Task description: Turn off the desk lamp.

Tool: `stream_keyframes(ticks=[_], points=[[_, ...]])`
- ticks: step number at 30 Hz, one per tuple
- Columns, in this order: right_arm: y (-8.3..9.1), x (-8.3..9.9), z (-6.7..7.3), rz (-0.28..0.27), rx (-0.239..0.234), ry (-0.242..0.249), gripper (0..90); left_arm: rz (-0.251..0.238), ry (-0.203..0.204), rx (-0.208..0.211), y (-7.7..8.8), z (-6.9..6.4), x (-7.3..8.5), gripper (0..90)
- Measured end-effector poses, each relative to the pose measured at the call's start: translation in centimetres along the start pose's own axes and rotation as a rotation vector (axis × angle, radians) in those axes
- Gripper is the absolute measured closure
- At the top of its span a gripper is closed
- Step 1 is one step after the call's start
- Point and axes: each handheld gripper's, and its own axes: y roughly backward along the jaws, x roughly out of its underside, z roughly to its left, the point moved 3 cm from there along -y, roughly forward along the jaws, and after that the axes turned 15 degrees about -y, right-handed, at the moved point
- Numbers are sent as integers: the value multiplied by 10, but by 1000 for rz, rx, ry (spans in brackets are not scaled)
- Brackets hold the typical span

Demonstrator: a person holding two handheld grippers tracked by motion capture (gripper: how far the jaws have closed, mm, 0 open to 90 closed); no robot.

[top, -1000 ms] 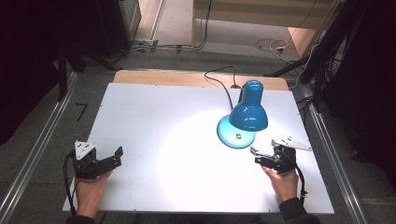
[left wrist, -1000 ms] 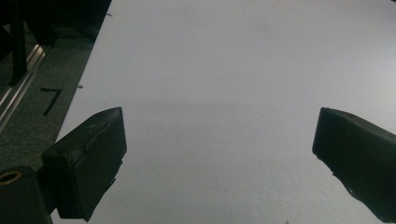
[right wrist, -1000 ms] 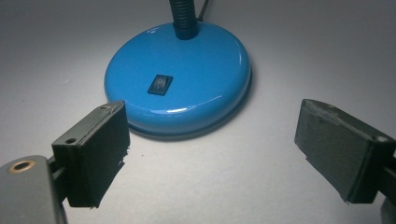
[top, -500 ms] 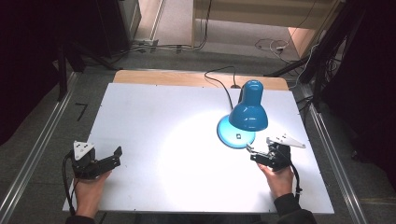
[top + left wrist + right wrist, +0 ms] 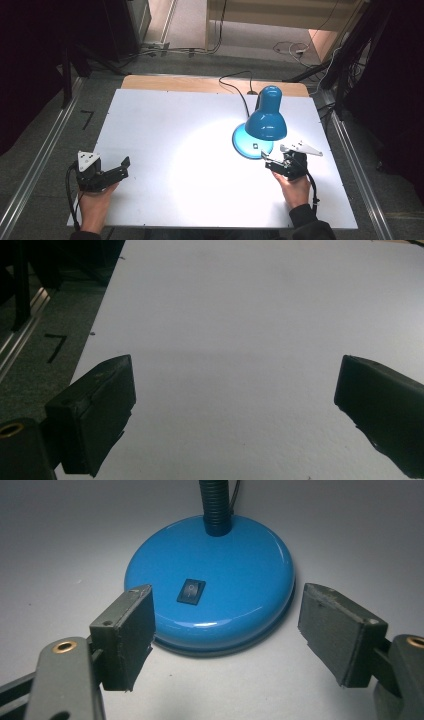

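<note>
A blue desk lamp stands at the right of the white table (image 5: 165, 130), lit, with its shade (image 5: 266, 122) over its round base (image 5: 244, 144). My right gripper (image 5: 268, 161) sits just right of the base and points at it. Its jaws have just been closing a little and are still open, with nothing pressed between the pads. In the right gripper view the base (image 5: 240, 565), with a black rocker switch (image 5: 191, 590) and a ribbed neck (image 5: 216, 505), lies just ahead of my right gripper (image 5: 227, 615). My left gripper (image 5: 122, 168) rests open at the near left, with bare tabletop ahead of it (image 5: 235, 390).
The lamp's black cord (image 5: 235, 82) runs off the far edge over a wooden strip (image 5: 175, 82). Metal rails (image 5: 40, 165) run along both sides of the table. A bright pool of light (image 5: 200, 150) falls on the table's middle.
My right gripper has crept left toward the lamp base and its jaws have narrowed slightly. The left gripper and the lamp have stayed put.
</note>
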Motion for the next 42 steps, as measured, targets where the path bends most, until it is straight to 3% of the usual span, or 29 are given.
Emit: stream_keyframes(ticks=[9, 13, 19, 20, 21, 24, 26, 42], points=[[-11, 0, 6, 1, 39, -6, 258, -2, -1, 3, 0, 0, -1, 39], [-16, -1, 9, -4, 36, 3, 336, 1, 1, 6, 0, 1, 0, 39], [-24, 1, 13, 4, 10, -13, 560, 0, 4, 5, 0, 1, 0, 41], [-26, 2, 15, -8, 8, -19, 682, 0, 4, 5, 0, 1, 0, 42], [-26, 2, 15, -8, 8, -19, 682, -1, 4, 5, 0, 1, 0, 42], [-28, 3, 19, -17, 1, -9, 830, 0, 4, 7, 0, 2, 0, 42], [-30, 4, 23, -17, 0, 0, 869, 1, 4, 9, 0, 2, 0, 42], [-38, 6, 25, -14, 4, -27, 874, -2, 6, 15, 0, 2, 0, 44]])
